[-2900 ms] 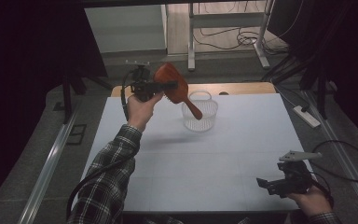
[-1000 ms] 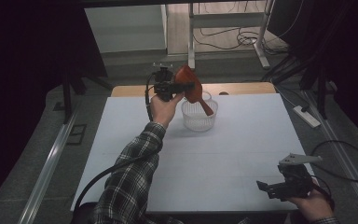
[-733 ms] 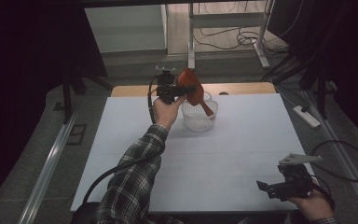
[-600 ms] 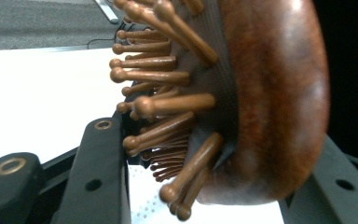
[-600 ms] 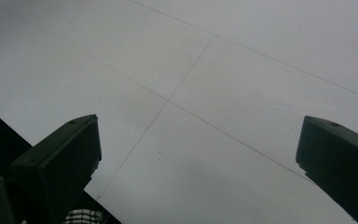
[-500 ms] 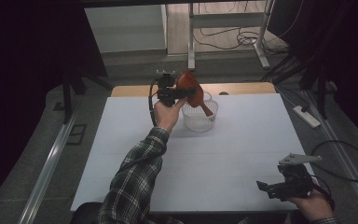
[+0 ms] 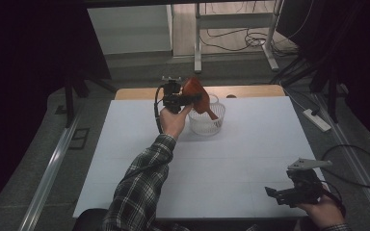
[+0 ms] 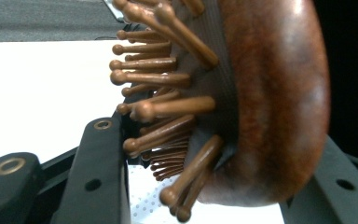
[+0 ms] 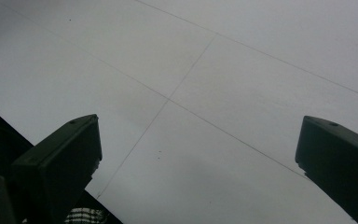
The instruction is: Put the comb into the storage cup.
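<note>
Jaws of the left gripper are clenched on the head of a wooden hairbrush; one jaw is pressed among the ball-tipped bristles, the other lies against the smooth rounded back. In the high view the brush is held tilted above a clear mesh basket, its handle pointing down past the rim.

Risks noted: grip on bristles is judged compliant, so the head could rotate or slip on the polished back. If released at this tilt, the handle could catch the rim and the light basket could be tipped or pushed across the tabletop.

Jaws of the right gripper are spread apart and empty, held low over the near right corner, well apart from the basket.
</note>
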Demonstrator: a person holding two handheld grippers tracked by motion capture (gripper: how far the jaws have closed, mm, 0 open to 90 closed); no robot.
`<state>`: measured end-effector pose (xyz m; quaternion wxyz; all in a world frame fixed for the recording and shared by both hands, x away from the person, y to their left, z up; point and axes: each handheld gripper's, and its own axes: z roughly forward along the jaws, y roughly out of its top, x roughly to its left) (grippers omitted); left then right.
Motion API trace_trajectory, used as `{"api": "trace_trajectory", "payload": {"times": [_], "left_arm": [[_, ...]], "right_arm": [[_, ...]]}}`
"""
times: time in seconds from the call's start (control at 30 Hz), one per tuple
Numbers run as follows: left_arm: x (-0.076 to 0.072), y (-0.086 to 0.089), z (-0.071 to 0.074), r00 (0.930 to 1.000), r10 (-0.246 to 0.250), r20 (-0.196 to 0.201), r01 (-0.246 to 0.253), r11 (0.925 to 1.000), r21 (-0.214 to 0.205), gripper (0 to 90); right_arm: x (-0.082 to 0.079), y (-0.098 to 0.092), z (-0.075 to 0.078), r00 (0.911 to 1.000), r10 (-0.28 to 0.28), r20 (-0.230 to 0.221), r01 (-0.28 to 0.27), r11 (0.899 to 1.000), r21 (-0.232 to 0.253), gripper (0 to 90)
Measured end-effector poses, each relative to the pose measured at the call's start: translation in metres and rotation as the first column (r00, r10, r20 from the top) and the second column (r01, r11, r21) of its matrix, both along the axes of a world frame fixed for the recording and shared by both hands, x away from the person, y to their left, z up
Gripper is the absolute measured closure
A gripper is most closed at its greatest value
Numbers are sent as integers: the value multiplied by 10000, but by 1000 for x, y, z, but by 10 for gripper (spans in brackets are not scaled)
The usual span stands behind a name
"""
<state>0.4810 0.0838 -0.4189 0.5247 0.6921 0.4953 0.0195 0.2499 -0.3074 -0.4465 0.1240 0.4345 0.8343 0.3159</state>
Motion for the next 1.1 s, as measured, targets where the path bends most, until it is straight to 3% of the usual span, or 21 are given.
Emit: {"api": "trace_trajectory", "payload": {"times": [0.3, 0.43, 0.7, 1.1], "left_arm": [[-4, -1, -4, 9999, 135, 75, -136, 9998, 128, 527], [-5, -3, -6, 9998, 183, -53, -180, 9985, 510, 524], [-5, 7, -21, 9983, 389, -427, -396, 9991, -153, 517], [-6, 13, -30, 9944, 802, -685, -820, 9963, -247, 466]], "right_arm": [[0, 0, 0, 10000, 13, -9, -14, 10000, -34, 6], [0, 0, 0, 10000, 31, -26, -31, 10000, -58, 7], [1, 1, -1, 10000, 32, -44, -33, 10000, -93, 7], [1, 2, -1, 9999, 34, -114, -35, 9999, -134, 8]]}}
